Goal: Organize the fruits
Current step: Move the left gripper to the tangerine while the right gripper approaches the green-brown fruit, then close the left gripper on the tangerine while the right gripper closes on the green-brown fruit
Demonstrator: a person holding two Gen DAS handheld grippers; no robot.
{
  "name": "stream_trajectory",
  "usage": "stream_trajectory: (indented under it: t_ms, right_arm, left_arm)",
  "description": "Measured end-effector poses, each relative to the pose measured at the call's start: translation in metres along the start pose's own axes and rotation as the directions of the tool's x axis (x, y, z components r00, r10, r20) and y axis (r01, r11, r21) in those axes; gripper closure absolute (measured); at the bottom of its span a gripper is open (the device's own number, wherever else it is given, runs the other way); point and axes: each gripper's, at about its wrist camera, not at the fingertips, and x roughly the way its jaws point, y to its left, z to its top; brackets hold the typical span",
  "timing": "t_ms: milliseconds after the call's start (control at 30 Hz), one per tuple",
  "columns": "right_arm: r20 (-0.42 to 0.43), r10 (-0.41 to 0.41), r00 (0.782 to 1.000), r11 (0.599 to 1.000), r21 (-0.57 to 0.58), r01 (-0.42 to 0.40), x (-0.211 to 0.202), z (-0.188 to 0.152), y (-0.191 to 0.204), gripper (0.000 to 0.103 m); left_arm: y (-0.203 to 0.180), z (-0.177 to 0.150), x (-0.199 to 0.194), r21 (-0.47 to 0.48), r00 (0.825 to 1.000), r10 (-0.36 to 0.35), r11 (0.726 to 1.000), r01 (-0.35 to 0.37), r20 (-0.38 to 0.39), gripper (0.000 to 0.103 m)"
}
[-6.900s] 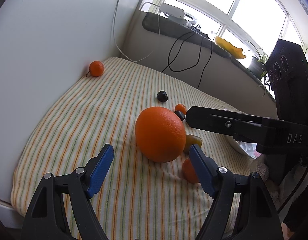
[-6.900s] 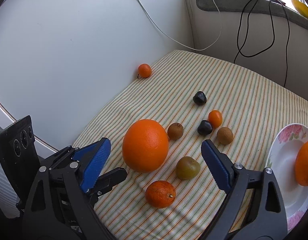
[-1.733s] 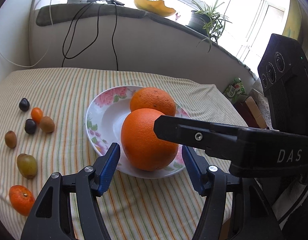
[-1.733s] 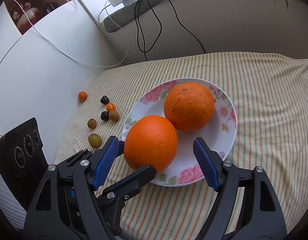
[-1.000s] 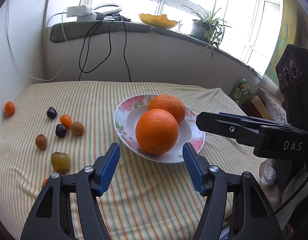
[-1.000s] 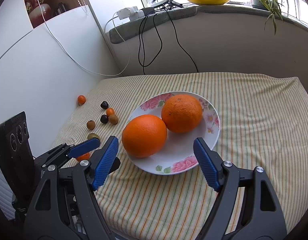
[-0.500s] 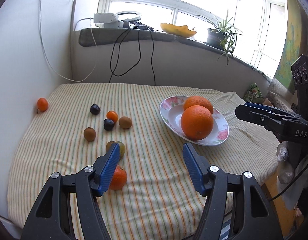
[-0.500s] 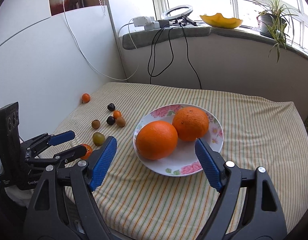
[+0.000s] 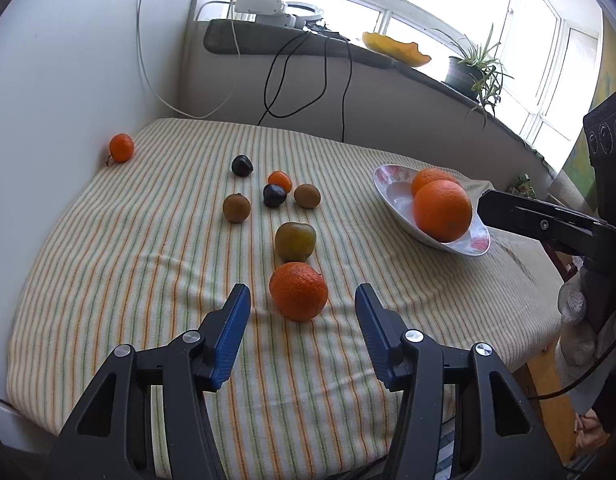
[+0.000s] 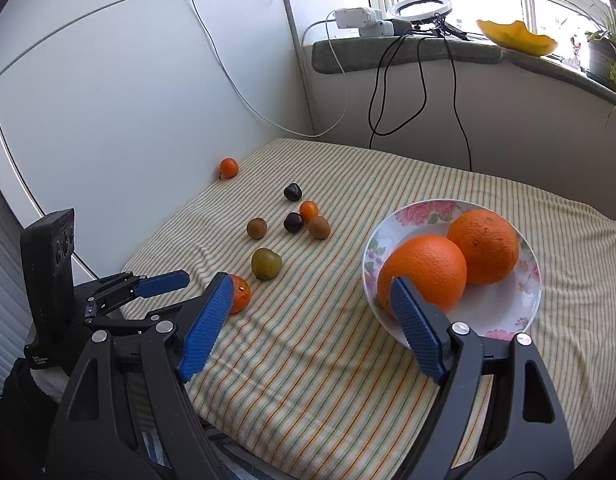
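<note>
Two big oranges (image 10: 423, 270) lie in the floral plate (image 10: 519, 308); they also show in the left wrist view (image 9: 441, 210). A mandarin (image 9: 298, 291) lies on the striped cloth just ahead of my open, empty left gripper (image 9: 302, 310); it also shows in the right wrist view (image 10: 240, 293). Behind the mandarin sit a greenish fruit (image 9: 295, 241), two kiwis (image 9: 236, 208), two dark plums (image 9: 274, 195), a small orange fruit (image 9: 280, 179) and a far mandarin (image 9: 121, 147) by the wall. My right gripper (image 10: 309, 292) is open and empty, left of the plate.
The striped cloth (image 9: 108, 264) covers the table. A white wall (image 10: 128, 100) bounds the left side. Cables (image 9: 304, 80) hang from the sill at the back, where a plant (image 9: 471, 68) stands. The table's front edge is just below both grippers.
Both grippers have pulled back from the plate, leaving the second orange in it. The left gripper has swung left and now faces the mandarin on the cloth.
</note>
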Motion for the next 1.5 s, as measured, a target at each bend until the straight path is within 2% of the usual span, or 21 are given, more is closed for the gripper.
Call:
stream_trajectory:
  t_ms: [133,267,500,633,933,1067,1333,1400,1500]
  right_arm:
    - [-0.059,0.037,0.998,0.999,-0.013,-0.038,0.026,0.006,0.013,0.034]
    - [-0.127,0.08,0.989,0.997,0.028,-0.077,0.057,0.012,0.018,0.043]
    - [-0.223,0.101,0.97,0.993,0.081,-0.085,0.109,0.018,0.019,0.051]
    - [-0.252,0.112,0.961,0.99,0.111,-0.086,0.127,0.019,0.016,0.051]
    - [-0.277,0.122,0.953,0.988,0.126,-0.09,0.147,0.022,0.015,0.051]
    - [-0.293,0.116,0.949,0.989,0.118,-0.084,0.153,0.022,0.018,0.058]
    - [-0.306,0.102,0.946,0.992,0.108,-0.072,0.158,0.024,0.02,0.062]
    - [-0.306,0.11,0.946,0.991,0.101,-0.083,0.157,0.024,0.021,0.071]
    - [-0.306,0.103,0.947,0.993,0.089,-0.079,0.157,0.025,0.024,0.071]
  left_arm:
    - [0.003,-0.005,0.007,-0.015,1.0,-0.014,1.0,0.013,-0.015,0.051]
    - [0.003,-0.005,0.011,-0.009,1.0,-0.008,1.0,0.008,-0.014,0.051]
    - [0.003,-0.004,0.019,-0.014,1.0,-0.021,1.0,0.021,-0.022,0.051]
    - [0.004,-0.003,0.022,-0.017,0.999,-0.027,0.999,0.027,-0.026,0.053]
    - [0.006,-0.003,0.029,-0.025,0.999,-0.029,0.999,0.028,-0.038,0.057]
    - [0.008,-0.003,0.031,-0.034,0.999,-0.03,0.999,0.029,-0.042,0.06]
    - [0.01,-0.003,0.034,-0.042,0.998,-0.042,0.998,0.04,-0.047,0.065]
    - [0.008,-0.004,0.034,-0.037,0.998,-0.04,0.999,0.039,-0.046,0.066]
    - [0.008,-0.003,0.033,-0.036,0.998,-0.038,0.999,0.036,-0.045,0.067]
